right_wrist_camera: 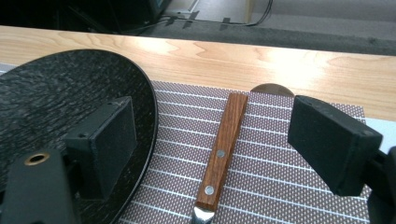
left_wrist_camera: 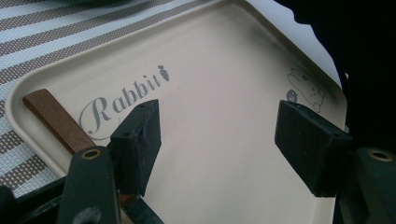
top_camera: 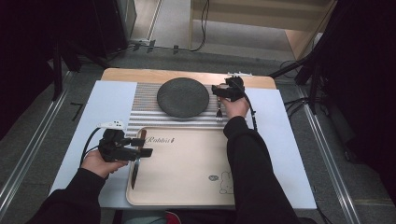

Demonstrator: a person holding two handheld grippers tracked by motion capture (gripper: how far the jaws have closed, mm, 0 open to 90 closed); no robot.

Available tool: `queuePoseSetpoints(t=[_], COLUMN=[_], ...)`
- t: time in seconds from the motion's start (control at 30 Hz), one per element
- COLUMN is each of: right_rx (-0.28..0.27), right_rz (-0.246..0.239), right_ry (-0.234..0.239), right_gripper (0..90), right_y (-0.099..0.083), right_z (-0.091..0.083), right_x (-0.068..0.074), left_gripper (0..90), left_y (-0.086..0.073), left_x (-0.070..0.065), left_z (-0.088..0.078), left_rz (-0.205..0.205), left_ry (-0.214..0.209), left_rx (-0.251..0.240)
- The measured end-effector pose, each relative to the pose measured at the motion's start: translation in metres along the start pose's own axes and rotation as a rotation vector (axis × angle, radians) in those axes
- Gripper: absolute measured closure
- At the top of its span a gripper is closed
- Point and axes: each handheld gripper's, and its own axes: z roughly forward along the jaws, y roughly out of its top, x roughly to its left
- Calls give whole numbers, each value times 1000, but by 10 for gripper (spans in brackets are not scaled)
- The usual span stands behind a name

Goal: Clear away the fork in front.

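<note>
A dark round plate (top_camera: 182, 97) (right_wrist_camera: 60, 102) lies on the striped placemat (top_camera: 144, 112). Right of it rests a fork (top_camera: 218, 114) whose wooden handle (right_wrist_camera: 223, 149) points away from me. My right gripper (top_camera: 227, 87) (right_wrist_camera: 215, 135) hovers low over that handle, jaws open on either side without touching it. On the left part of the beige "Rabbit" tray (top_camera: 187, 168) (left_wrist_camera: 224, 84) lies a knife (top_camera: 135, 168) with a wooden handle (left_wrist_camera: 56, 119). My left gripper (top_camera: 144, 146) (left_wrist_camera: 219, 135) is open just above the knife, and its left finger (left_wrist_camera: 137, 140) covers part of the handle.
A white sheet (top_camera: 109, 100) covers the wooden table (top_camera: 140, 74) (right_wrist_camera: 261, 60) under the mat and tray. A rabbit drawing (top_camera: 224, 179) marks the tray's near right corner. The person's dark sleeve (top_camera: 252, 168) crosses the tray's right side. Dark stands and cables surround the table.
</note>
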Motion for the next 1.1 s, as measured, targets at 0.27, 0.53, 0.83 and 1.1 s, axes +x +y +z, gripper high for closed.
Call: queuePoseSetpoints(t=[0.27,0.53,0.83,1.1], right_rx=[27,89,155,242], right_rz=[29,16,-3,-9], right_ry=[-17,-24,-30,-36], right_gripper=[138,138,206,277], right_y=[-3,-7,-9,-12], right_z=[5,10,12,14], right_x=[0,1,1,1], left_gripper=[322,322,322,322], left_y=[0,0,0,0], left_x=[1,0,0,1], left_z=[0,0,0,1], left_rz=[-1,-2,-1,-3], left_ry=[1,3,3,-1], left_rx=[1,3,4,13])
